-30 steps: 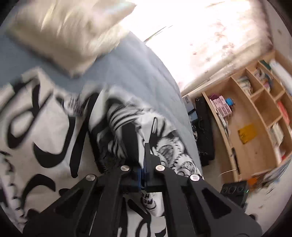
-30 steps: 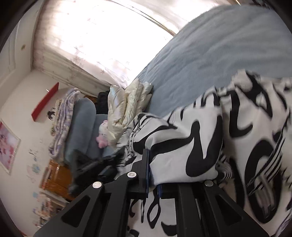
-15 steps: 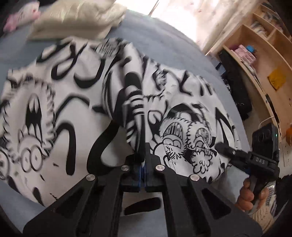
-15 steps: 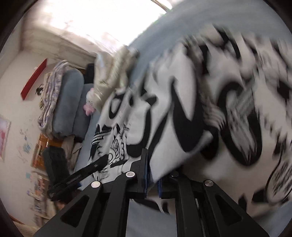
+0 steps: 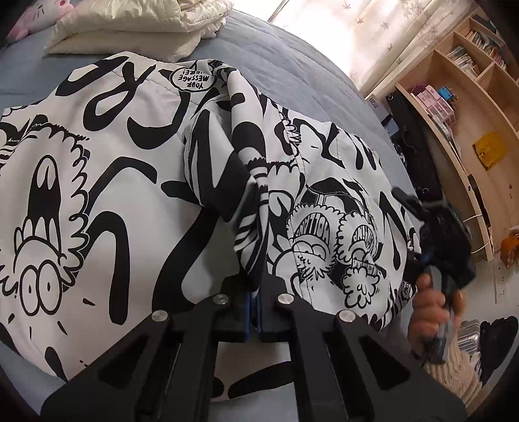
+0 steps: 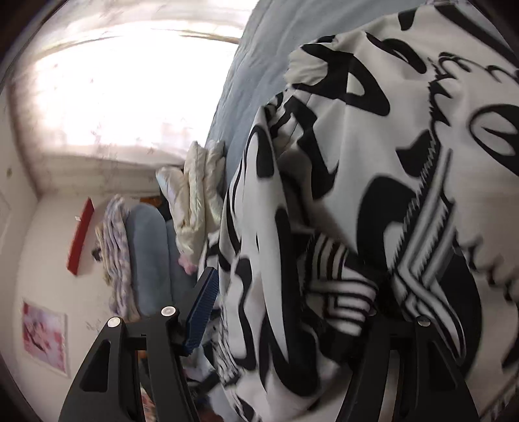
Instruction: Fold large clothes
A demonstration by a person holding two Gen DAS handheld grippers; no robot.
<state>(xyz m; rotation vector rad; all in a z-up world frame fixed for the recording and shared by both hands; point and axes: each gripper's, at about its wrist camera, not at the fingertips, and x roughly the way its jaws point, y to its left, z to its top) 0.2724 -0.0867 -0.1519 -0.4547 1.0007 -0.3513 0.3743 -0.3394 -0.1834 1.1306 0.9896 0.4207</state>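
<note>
White garment (image 5: 107,181) print: "YOUR MESSAGE", upside-down.

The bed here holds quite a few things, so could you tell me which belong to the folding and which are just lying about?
Part of the job:
- black-and-white printed garment
- left gripper, shut on its fabric
- right gripper, jaws just opened

Just lying about:
- cream quilt
- pink plush toy
- wooden bookshelf

Garment (image 5: 107,181): spread across bed (image 5: 292,58). Folded quilt (image 5: 136,22): on bed at far edge, behind garment. Shelving (image 5: 470,107): right of bed.
</note>
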